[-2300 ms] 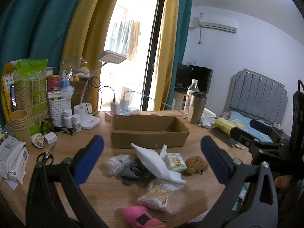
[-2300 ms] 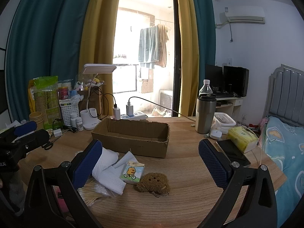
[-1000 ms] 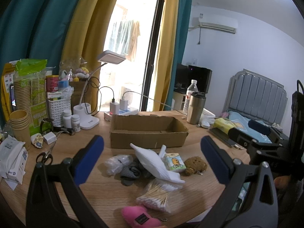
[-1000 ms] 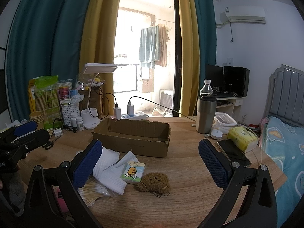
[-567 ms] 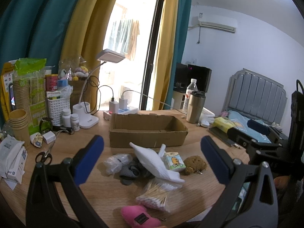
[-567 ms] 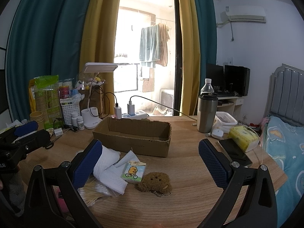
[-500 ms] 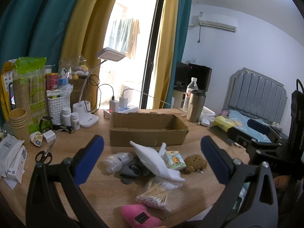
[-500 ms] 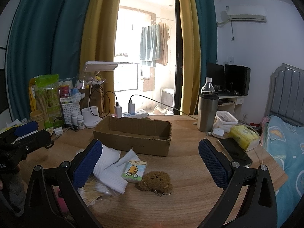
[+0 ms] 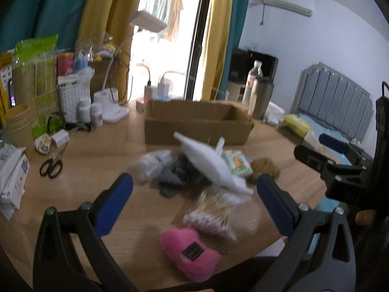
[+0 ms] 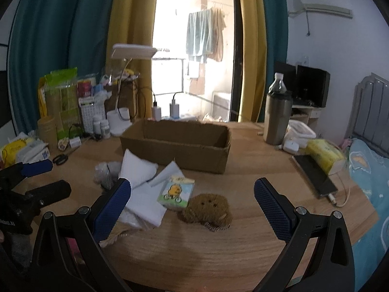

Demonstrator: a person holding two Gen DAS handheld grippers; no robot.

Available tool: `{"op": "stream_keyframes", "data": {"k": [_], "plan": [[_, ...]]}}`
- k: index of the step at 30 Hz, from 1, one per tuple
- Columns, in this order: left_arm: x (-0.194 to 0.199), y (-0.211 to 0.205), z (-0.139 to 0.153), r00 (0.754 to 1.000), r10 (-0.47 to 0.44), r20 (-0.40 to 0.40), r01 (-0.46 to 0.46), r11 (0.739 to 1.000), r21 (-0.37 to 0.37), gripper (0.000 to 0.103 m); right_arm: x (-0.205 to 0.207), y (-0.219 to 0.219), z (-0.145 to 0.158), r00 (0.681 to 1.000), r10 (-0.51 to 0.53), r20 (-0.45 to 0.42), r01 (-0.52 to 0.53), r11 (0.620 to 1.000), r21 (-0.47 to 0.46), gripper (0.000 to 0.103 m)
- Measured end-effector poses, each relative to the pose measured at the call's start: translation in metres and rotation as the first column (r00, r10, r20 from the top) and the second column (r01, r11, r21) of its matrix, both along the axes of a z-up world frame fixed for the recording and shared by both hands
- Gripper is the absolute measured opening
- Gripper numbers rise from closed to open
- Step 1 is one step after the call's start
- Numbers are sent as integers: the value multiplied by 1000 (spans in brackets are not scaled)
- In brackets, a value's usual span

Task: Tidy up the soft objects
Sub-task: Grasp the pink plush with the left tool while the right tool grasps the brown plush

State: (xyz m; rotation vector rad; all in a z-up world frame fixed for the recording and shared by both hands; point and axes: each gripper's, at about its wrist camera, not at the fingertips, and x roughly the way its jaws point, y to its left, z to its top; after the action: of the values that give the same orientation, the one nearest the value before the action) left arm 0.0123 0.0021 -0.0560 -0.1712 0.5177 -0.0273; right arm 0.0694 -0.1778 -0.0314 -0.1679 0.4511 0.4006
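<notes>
A pile of soft things lies on the round wooden table in front of an open cardboard box (image 9: 197,124) (image 10: 177,141). In it are a pink plush (image 9: 189,253), a brown plush (image 10: 206,208) (image 9: 263,169), a white folded towel (image 9: 209,164) (image 10: 138,170), a small tissue pack with a cartoon (image 10: 176,191) (image 9: 237,163), a grey sock (image 9: 173,176) and a bag of cotton swabs (image 9: 214,211). My left gripper (image 9: 194,203) is open and empty, above the swabs and pink plush. My right gripper (image 10: 192,206) is open and empty, over the brown plush.
At the table's left are paper cups (image 9: 18,124), bottles, a desk lamp (image 10: 121,119), scissors (image 9: 51,168) and wipe packs (image 9: 12,170). A steel tumbler (image 10: 277,119), yellow tissue pack (image 10: 324,154) and phone (image 10: 314,174) stand at the right. A bed lies beyond.
Both grippers have dipped down and forward toward the pile, so the objects look nearer. The left view is now motion-blurred. Both grippers stay open; nothing on the table moved.
</notes>
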Motion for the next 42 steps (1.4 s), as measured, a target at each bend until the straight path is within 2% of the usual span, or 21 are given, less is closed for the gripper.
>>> {"op": "stream_keyframes", "data": {"k": [7, 18, 22, 23, 25, 28, 32, 42], "plan": [[4, 2, -29, 993, -13, -113, 15, 1000, 15, 103, 6, 6, -18, 999, 6, -45, -6, 1000, -14, 103], [5, -2, -64, 966, -37, -256, 48, 998, 39, 100, 11, 13, -28, 997, 13, -80, -16, 999, -33, 103], [4, -3, -71, 956, -51, -289, 66, 997, 44, 74, 13, 13, -29, 996, 6, -90, -9, 999, -33, 103], [6, -3, -74, 950, -55, -307, 72, 997, 42, 72, 13, 13, -30, 996, 6, -91, -9, 999, -34, 103], [6, -3, -77, 945, -66, -321, 82, 996, 35, 55, 14, 13, -30, 996, 4, -92, -8, 999, -36, 103], [8, -2, -76, 943, -83, -322, 92, 996, 14, 48, 18, 12, -31, 995, -2, -99, -2, 999, -39, 103], [10, 5, -74, 947, -73, -312, 73, 997, -11, 40, 27, 10, -35, 993, -12, -118, 8, 999, -35, 103], [17, 26, -53, 966, -11, -258, 6, 1000, -17, 39, 58, -4, -55, 975, -84, -207, 79, 996, -36, 103]]}}
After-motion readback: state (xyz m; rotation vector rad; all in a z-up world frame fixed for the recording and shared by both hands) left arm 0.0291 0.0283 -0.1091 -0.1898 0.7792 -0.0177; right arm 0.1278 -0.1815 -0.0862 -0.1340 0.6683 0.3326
